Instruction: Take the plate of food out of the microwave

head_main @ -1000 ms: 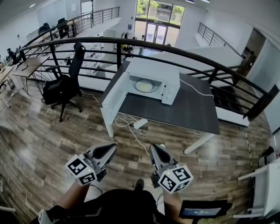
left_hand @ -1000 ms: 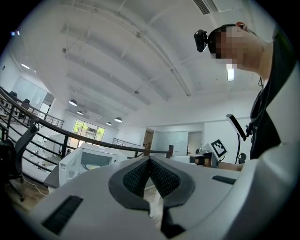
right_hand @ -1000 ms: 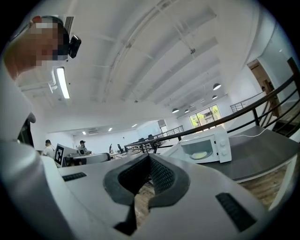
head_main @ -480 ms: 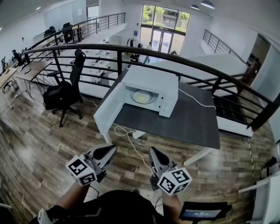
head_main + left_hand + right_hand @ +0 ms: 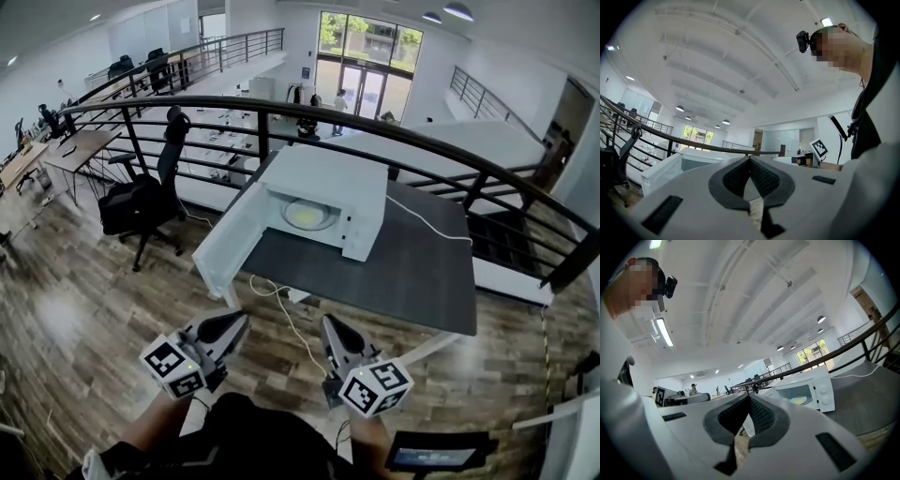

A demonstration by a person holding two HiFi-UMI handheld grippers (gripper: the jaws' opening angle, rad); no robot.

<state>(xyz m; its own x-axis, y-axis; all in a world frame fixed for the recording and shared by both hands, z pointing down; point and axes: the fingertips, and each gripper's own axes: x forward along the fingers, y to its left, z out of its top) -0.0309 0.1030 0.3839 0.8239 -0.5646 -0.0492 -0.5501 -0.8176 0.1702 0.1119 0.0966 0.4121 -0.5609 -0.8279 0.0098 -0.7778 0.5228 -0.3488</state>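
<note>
While its door stands open, microwave: far on worktop
Plate of food: inside microwave
Left gripper: near, jaws clenched, empty
Right gripper: near, jaws clenched, empty

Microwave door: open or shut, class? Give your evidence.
Open. The microwave door stands swung out at the left of the microwave, leaving the plate of food visible inside.

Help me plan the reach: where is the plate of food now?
Head view, upper centre: the plate sits inside the open microwave on the dark table.
</note>
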